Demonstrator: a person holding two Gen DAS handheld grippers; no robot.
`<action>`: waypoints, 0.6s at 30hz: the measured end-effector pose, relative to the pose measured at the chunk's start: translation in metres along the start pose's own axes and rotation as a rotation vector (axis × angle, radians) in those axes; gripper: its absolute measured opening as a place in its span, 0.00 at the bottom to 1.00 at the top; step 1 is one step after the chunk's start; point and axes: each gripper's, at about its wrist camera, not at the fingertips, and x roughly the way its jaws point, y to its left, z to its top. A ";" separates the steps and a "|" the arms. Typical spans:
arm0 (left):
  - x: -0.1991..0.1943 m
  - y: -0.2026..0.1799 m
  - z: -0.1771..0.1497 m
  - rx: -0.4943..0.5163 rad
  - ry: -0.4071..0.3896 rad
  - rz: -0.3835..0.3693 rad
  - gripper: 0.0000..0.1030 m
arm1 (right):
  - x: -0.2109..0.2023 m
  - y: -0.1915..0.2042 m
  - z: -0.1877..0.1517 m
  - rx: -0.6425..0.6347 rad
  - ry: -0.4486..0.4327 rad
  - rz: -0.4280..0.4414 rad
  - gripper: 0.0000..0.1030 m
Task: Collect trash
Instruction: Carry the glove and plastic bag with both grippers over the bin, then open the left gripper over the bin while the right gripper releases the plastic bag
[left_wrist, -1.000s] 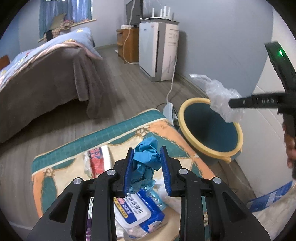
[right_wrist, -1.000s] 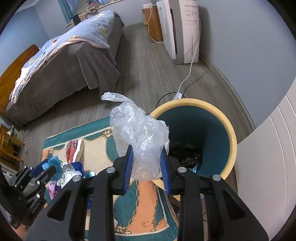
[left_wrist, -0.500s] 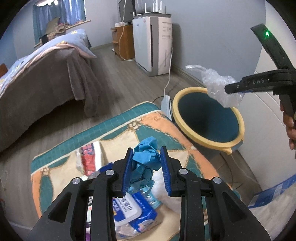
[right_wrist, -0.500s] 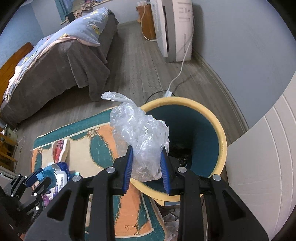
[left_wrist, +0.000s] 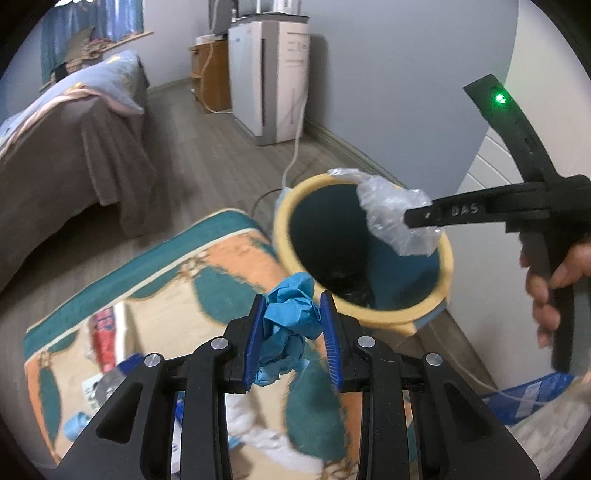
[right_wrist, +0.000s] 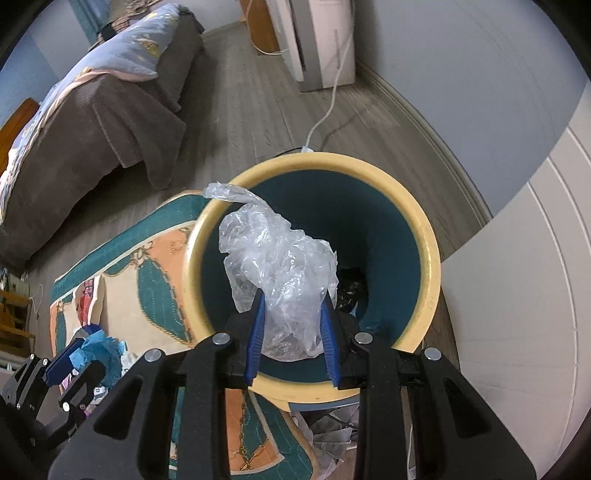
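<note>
1. The bed (left_wrist: 70, 147) with a brown cover fills the far left, on grey plank flooring (left_wrist: 207, 173).
2. A white appliance (left_wrist: 271, 74) stands far against the grey wall.
3. A patterned teal and orange rug (left_wrist: 207, 266) lies near, strewn with packets.
4. The yellow-rimmed bin (right_wrist: 430, 258) stands at the rug's right edge.
5. The right gripper (right_wrist: 291, 328) clamps a clear plastic bag (right_wrist: 280, 266) over the bin's mouth.
6. The left gripper (left_wrist: 293, 334) pinches crumpled blue trash (left_wrist: 290, 317) just short of the rim.

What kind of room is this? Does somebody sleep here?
Most likely a bedroom, so yes, probably. There is a bed with a brown blanket and a pale blue quilt, a patterned rug on the wooden floor, and a small wooden cabinet by the wall.
</note>
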 end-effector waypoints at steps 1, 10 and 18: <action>0.004 -0.005 0.003 0.008 0.005 -0.005 0.30 | 0.001 -0.002 0.000 0.007 0.002 0.001 0.27; 0.048 -0.038 0.010 0.078 0.086 -0.020 0.31 | 0.008 -0.026 0.002 0.092 0.007 -0.008 0.27; 0.073 -0.047 0.036 0.083 0.084 -0.022 0.34 | 0.003 -0.034 0.007 0.127 -0.020 -0.006 0.27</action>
